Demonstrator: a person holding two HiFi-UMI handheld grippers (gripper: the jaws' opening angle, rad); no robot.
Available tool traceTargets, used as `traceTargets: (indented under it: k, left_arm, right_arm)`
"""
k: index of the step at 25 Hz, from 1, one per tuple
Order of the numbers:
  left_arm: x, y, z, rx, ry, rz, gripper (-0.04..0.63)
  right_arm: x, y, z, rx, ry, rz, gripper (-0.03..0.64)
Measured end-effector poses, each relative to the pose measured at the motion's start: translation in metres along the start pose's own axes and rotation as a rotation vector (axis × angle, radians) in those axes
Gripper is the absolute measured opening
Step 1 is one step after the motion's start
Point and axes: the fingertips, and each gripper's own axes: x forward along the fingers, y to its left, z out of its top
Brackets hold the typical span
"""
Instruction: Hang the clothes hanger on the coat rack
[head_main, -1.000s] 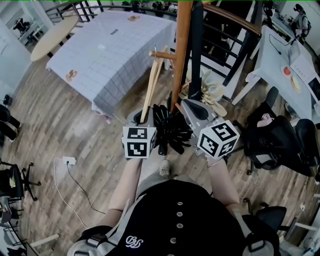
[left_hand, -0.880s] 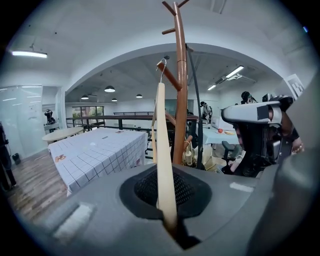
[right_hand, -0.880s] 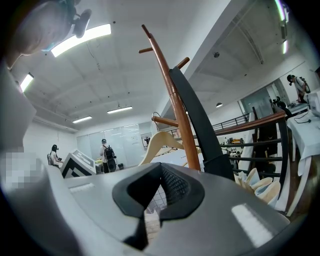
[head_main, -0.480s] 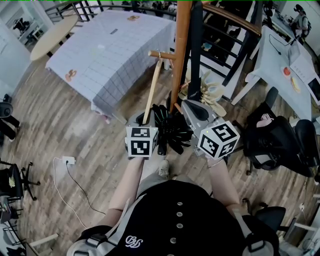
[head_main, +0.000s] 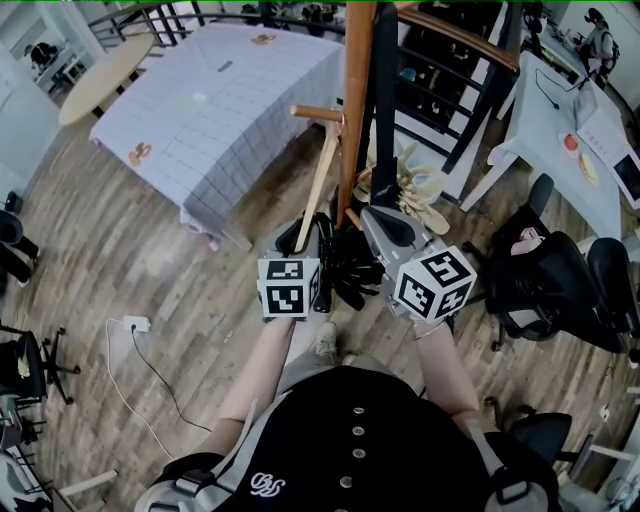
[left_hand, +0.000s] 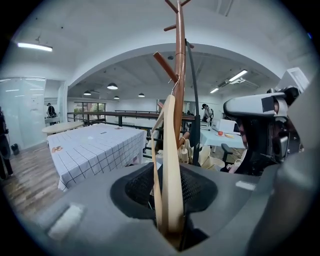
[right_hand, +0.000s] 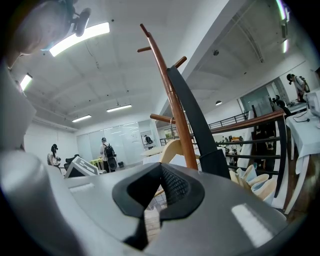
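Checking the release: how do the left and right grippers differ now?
On the left gripper the jaws have just been opening, hanger between them; the right gripper has nothing between its jaws. The left gripper sits left of the coat rack, the right gripper right of it. Both face it.

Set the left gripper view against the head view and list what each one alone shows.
Only the left gripper view: ceiling lights, and the hanger standing between the jaws of the left gripper, which have just been opening. Only the head view: the white plug and cable on the floor, the person's black top. Both: the coat rack pole, its peg carrying the hanger, the checked table.
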Motion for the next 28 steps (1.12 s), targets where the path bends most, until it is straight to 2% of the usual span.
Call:
traceTargets:
  k: [4,7,10,13,17,22,23,28]
  left_arm:
    - [0.001,-0.006,-0.001,-0.021,-0.012,-0.013,0.104]
    - [0.0,-0.008,-0.003,-0.001,-0.016,-0.019,0.106]
    - [-0.004,-0.017,-0.003,0.002,-0.02,-0.061,0.108]
    - [-0.008,-0.025,-0.001,-0.007,-0.031,-0.109,0.204]
    - [-0.014,-0.03,0.002,-0.024,-0.053,-0.15,0.219]
    - [-0.03,-0.033,0.015,-0.052,-0.123,-0.176,0.222]
    - [-0.034,-0.033,0.019,-0.061,-0.142,-0.181,0.239]
    - [-0.054,-0.035,0.051,-0.1,-0.259,-0.198,0.239]
  right_arm:
    - [-0.002,-0.001,0.0,0.003,-0.003,-0.001,0.0]
    - [-0.003,0.0,-0.001,0.003,-0.004,-0.001,0.0]
    - [-0.003,0.002,0.0,0.0,-0.005,0.002,0.0]
    - [-0.004,0.005,0.001,0.001,-0.009,0.005,0.0]
    - [-0.007,0.008,0.0,0.001,-0.007,0.003,0.0]
    - [-0.012,0.011,0.0,0.004,-0.018,0.004,0.0]
    - [-0.012,0.012,0.001,0.002,-0.02,0.004,0.0]
    - [-0.012,0.013,0.004,-0.013,-0.023,0.004,0.0]
